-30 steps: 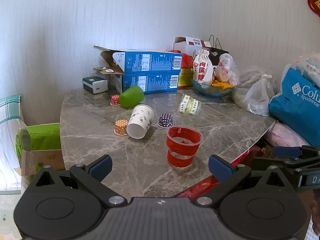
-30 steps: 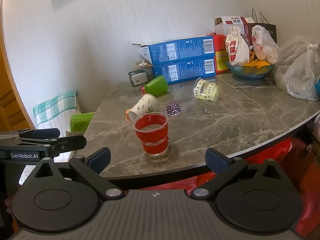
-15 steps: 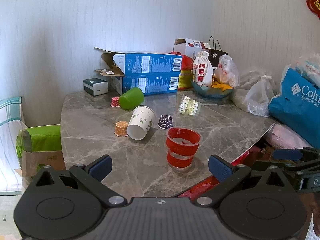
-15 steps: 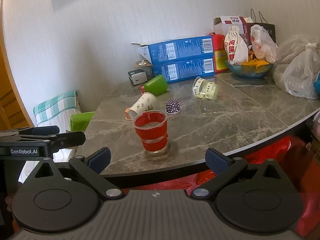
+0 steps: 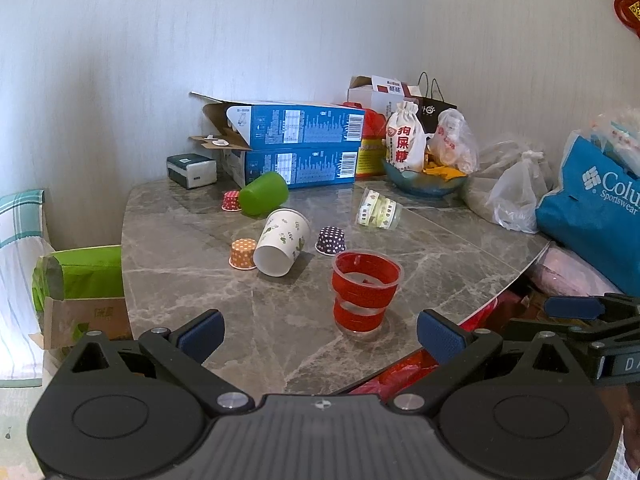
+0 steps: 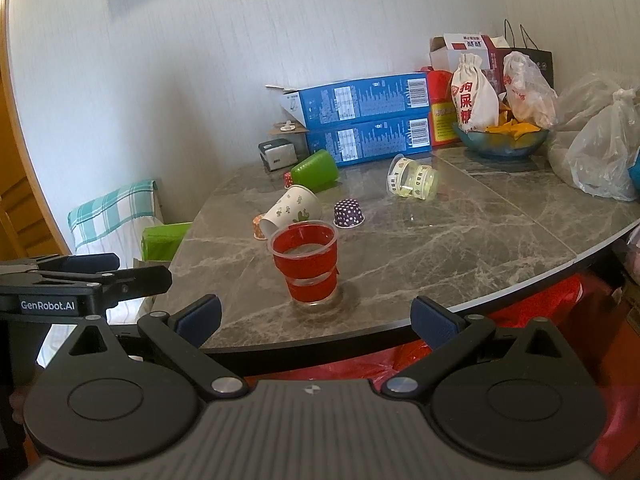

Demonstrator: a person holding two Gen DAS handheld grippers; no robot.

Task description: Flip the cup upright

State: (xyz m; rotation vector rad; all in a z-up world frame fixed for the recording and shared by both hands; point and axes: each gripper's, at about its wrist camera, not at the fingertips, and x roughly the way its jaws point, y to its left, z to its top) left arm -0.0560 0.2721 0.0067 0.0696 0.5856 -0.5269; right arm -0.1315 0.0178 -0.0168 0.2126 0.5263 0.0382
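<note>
A red clear plastic cup stands upright near the marble table's front edge. Behind it a white patterned paper cup, a green cup and a clear cup with yellow print lie on their sides. My left gripper is open and empty, short of the red cup. My right gripper is open and empty, off the table's front edge, and shows in the left wrist view.
Small orange, purple and red dotted cups sit upside down among the cups. Blue boxes, a bowl with bags, plastic bags and a blue bag crowd the back and right.
Both grippers have drawn back slightly from the table; the right view sank a little below the table edge. The cups have not moved.
</note>
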